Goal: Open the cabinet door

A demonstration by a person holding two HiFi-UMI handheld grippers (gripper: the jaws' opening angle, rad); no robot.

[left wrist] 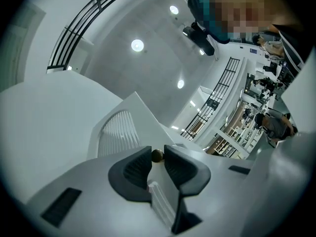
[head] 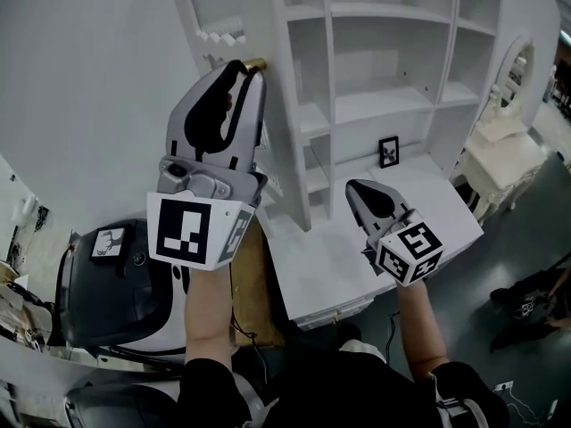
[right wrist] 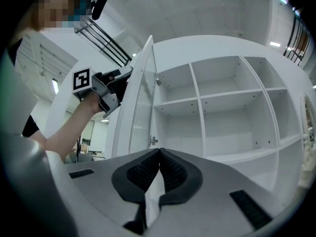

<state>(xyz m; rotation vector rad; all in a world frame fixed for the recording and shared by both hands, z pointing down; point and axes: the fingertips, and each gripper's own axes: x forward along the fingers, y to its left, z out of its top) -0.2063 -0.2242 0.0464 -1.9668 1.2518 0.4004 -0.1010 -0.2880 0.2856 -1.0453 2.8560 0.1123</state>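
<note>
The white cabinet (head: 384,105) stands with its shelves bare and its louvred door (right wrist: 140,102) swung wide open, seen edge-on in the head view (head: 284,141). A small brass knob (head: 256,62) sits on the door's outer edge. My left gripper (head: 245,68) reaches up to it. In the left gripper view the knob (left wrist: 157,155) lies between the two pad tips of the left gripper (left wrist: 157,163), whose jaws stand apart, and no squeeze on the knob shows. My right gripper (head: 353,185) hovers over the cabinet's counter; in its own view the right gripper (right wrist: 159,154) is shut and empty.
A small black-and-white marker card (head: 389,151) stands at the back of the counter (head: 330,266). A dark and white machine (head: 116,283) sits low on the left. White furniture (head: 500,150) stands to the right of the cabinet, and a person (head: 535,306) is on the floor beyond it.
</note>
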